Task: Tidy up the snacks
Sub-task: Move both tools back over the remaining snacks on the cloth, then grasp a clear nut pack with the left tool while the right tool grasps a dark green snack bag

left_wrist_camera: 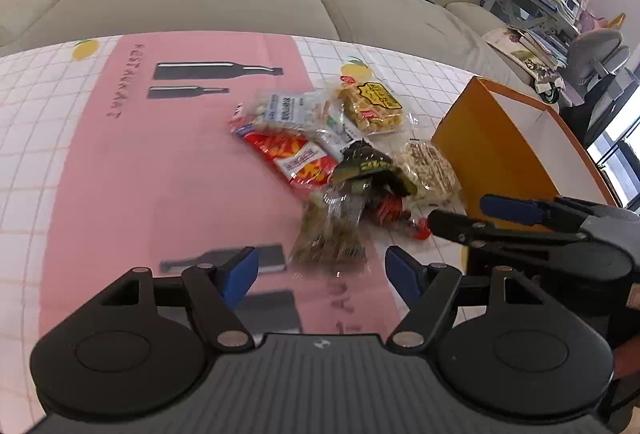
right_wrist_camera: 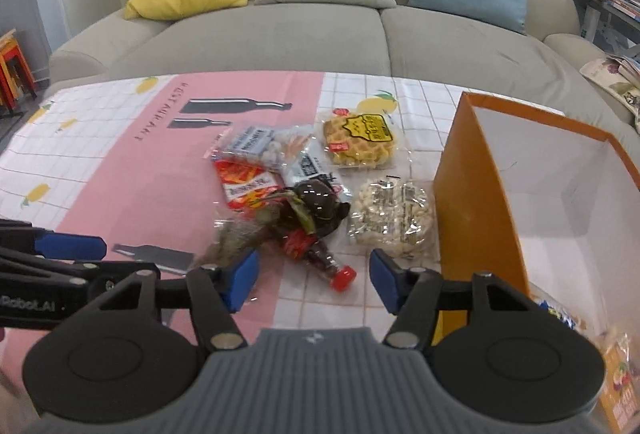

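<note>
Hovering low over the tabletop (left_wrist_camera: 100, 161), the left gripper (left_wrist_camera: 320, 270) has its jaws wide apart and holds nothing. Just ahead of them, roughly centred between the blue pads (left_wrist_camera: 240, 274), lies a clear bag of brown snacks (left_wrist_camera: 328, 238), blurred in this view. Beyond it the snack pile spreads out: a red packet (left_wrist_camera: 296, 157) ahead and slightly left, a dark green wrapper (left_wrist_camera: 364, 165) straight ahead, a waffle pack (left_wrist_camera: 372, 105) farther off, and a pale puffed-rice pack (left_wrist_camera: 432, 169) ahead to the right.

The right gripper (right_wrist_camera: 314, 278) is also spread open and empty — it shows in the left view as well, off to the right of the left jaws, pointing in toward the pile. Between and just ahead of its jaws lies a small bottle with a red cap (right_wrist_camera: 340, 276). The puffed-rice pack sits ahead near the right pad, the waffle pack well beyond it.

An orange box (right_wrist_camera: 472, 201) with a white inside stands open to the right of the right jaws, touching or almost touching the puffed-rice pack. A few packets (right_wrist_camera: 618, 386) show at the lower right edge, whether in the box or beside it I cannot tell. A beige sofa (right_wrist_camera: 320, 33) with cushions runs behind the tabletop.
</note>
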The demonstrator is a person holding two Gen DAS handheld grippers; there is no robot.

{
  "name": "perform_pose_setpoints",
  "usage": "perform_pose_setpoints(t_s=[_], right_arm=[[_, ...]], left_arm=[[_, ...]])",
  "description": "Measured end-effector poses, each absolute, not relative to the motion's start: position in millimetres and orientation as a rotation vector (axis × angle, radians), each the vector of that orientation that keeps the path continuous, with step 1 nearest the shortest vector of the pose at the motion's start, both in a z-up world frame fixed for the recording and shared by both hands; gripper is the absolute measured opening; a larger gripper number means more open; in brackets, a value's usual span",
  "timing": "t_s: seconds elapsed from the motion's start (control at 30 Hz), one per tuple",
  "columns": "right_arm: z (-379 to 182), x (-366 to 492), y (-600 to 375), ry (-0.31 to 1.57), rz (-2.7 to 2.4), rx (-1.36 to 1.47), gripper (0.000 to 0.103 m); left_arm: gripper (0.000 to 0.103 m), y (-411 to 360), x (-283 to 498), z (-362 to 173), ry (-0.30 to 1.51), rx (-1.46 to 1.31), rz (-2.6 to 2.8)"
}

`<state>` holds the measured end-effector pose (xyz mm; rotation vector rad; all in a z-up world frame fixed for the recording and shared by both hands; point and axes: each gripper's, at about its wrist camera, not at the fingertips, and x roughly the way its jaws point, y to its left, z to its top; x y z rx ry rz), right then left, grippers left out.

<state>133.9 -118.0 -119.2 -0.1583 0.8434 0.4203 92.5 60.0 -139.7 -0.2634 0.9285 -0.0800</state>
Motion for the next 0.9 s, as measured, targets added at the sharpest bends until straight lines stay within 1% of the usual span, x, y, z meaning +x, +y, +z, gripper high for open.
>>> perform_pose_setpoints(t_s=[0.03, 0.1, 0.2, 0.3, 0.33, 0.4, 0.47, 0.5, 0.53, 0.57, 0.6, 0.63, 0.67, 0.7, 0.73, 0.77, 0.8, 0.9], right_arm=[[-122.2, 138.1, -117.1, 0.845, 0.417, -0.164, 0.056], [-126.6, 145.5, -117.2, 0.845, 0.42, -0.17, 0.053], [-129.3, 154.9, -120.0, 0.83, 0.432, -0.161, 0.053], [-135.1, 164.1, -122.1, 0.838, 0.424, -0.177, 0.046], [-137.6, 166.7, -123.1, 0.845, 0.428, -0.178, 0.045], [-141.8, 171.9, -125.6, 0.852, 0.436, -0.176, 0.045], [-144.0, 174.9, -125.9, 0.853, 0.449, -0.178, 0.045], [-144.4, 175.6, -125.4, 0.849, 0.456, -0.182, 0.045], [-144.7, 176.0, -125.0, 0.848, 0.462, -0.186, 0.045], [-144.8, 176.0, -124.3, 0.845, 0.47, -0.189, 0.045], [-144.7, 175.9, -123.3, 0.841, 0.48, -0.193, 0.045], [-144.6, 176.1, -122.0, 0.839, 0.487, -0.197, 0.045], [-144.9, 176.6, -120.3, 0.837, 0.495, -0.201, 0.045], [-145.4, 176.8, -117.9, 0.835, 0.507, -0.207, 0.046], [-146.2, 177.1, -114.8, 0.831, 0.522, -0.217, 0.048], [-147.2, 177.4, -111.1, 0.824, 0.533, -0.232, 0.051], [-148.1, 177.6, -107.4, 0.816, 0.542, -0.247, 0.057], [-150.6, 179.3, -96.6, 0.8, 0.578, -0.282, 0.062]], left_arm=[[0.085, 58.8, 98.9, -142.2, 0.938, -0.268, -0.076], [0.085, 57.2, 110.1, -148.0, 0.95, -0.289, -0.075], [0.085, 52.8, 125.9, -158.2, 0.98, -0.301, -0.067], [0.084, 49.5, 138.8, -167.4, 1.004, -0.299, -0.067], [0.081, 49.1, 142.3, -170.9, 1.013, -0.302, -0.067], [0.076, 48.3, 148.5, -175.3, 1.025, -0.299, -0.058], [0.074, 46.6, 153.0, -179.4, 1.04, -0.286, -0.05], [0.07, 45.2, 154.8, -181.2, 1.046, -0.274, -0.05], [0.063, 44.3, 156.6, -182.5, 1.05, -0.262, -0.049], [0.06, 44.2, 156.7, -183.5, 1.05, -0.258, -0.053], [0.052, 44.8, 156.3, -183.8, 1.049, -0.265, -0.059], [0.048, 47.2, 154.3, -183.4, 1.042, -0.282, -0.063], [0.047, 49.0, 154.6, -182.6, 1.039, -0.289, -0.05], [0.043, 51.4, 152.9, -181.1, 1.036, -0.288, -0.032], [0.041, 54.4, 150.9, -179.0, 1.03, -0.286, -0.013], [0.041, 58.0, 150.0, -176.8, 1.029, -0.292, 0.0], [0.04, 62.6, 147.9, -174.8, 1.027, -0.305, 0.009], [0.039, 76.4, 145.3, -170.9, 1.023, -0.333, 0.046]])
